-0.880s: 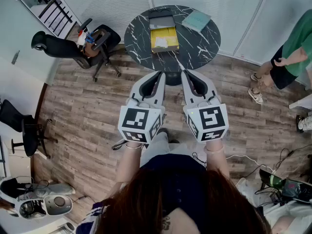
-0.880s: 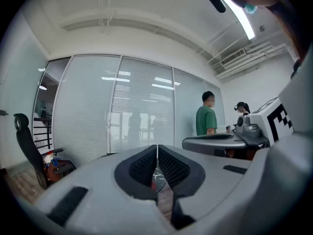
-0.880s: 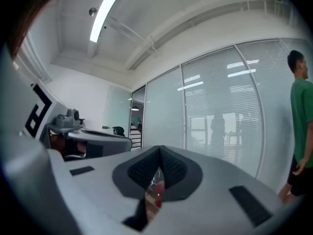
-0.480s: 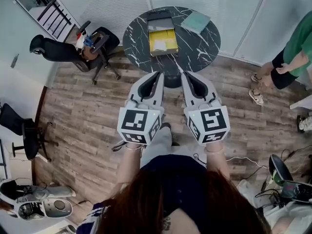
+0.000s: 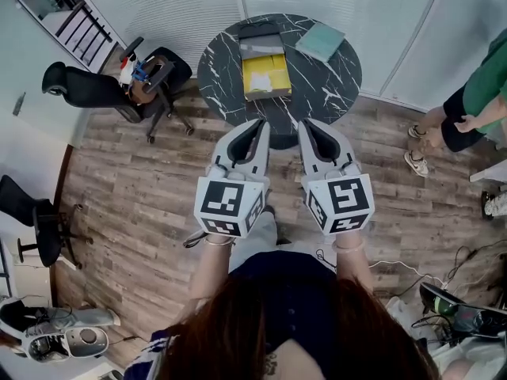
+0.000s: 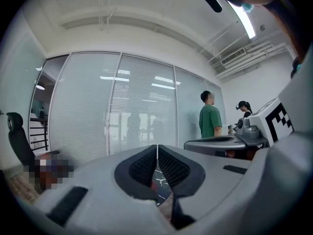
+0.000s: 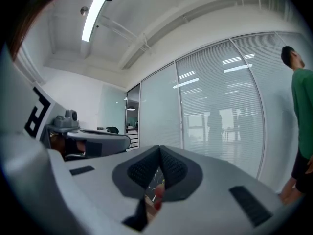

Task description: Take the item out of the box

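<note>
Black marble with white veins makes up the round table (image 5: 333,77) standing against the frosted glass wall, and the open box (image 5: 261,46) sits on it, a little left of the middle. A yellow item (image 5: 265,68) lies inside the box, filling most of it, with the grey lid flap folded back on the far side. A teal pad (image 5: 320,40) rests at an angle on the table to the right of the box, apart from it.

The person stands back from the table on the wood-plank floor (image 5: 135,196), holding both tools out side by side and pointed towards it. The left gripper (image 5: 260,127) is clenched: in the left gripper view (image 6: 157,148) its two ribbed pads meet at the tips with nothing held between them, and a sliver of the marble top shows through the gap below. The right gripper (image 5: 306,127) is likewise clenched and empty, its pads pressed together in the right gripper view (image 7: 159,150). Neither tool reaches the box; both hang short of the table's near edge.

Off to the left stands a black office chair (image 5: 95,89) with clutter on its seat. A bystander in a green shirt (image 5: 483,85) stands at the right edge.
</note>
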{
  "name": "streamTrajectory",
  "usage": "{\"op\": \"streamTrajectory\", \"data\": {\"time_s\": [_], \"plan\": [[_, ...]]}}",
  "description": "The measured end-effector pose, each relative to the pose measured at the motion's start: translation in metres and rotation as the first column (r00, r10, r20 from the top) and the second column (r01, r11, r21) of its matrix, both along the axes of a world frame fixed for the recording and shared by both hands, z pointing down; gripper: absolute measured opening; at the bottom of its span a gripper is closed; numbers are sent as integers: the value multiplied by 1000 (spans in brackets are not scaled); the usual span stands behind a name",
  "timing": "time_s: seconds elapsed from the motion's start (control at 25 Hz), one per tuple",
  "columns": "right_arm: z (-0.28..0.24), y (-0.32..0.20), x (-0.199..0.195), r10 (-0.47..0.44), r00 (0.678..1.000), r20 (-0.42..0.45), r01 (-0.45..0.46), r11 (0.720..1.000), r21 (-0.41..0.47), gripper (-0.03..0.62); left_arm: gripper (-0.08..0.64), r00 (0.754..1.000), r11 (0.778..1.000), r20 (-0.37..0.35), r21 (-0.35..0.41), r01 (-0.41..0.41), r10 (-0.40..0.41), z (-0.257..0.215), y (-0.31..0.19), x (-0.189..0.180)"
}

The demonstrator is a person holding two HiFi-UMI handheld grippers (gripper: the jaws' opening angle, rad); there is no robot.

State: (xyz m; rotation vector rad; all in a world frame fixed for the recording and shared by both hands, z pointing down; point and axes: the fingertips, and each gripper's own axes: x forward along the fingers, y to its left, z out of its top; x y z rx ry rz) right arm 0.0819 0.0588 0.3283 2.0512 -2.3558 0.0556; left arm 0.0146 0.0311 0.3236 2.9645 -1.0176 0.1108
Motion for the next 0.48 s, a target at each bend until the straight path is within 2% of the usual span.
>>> {"op": "streamTrajectory", "data": {"time_s": [0.48], "plan": [[4,-60,0,3,1000,15,-2,999,-37,23,29,1000,1000,-10,-6,-13,13,2,-58,0]]}}
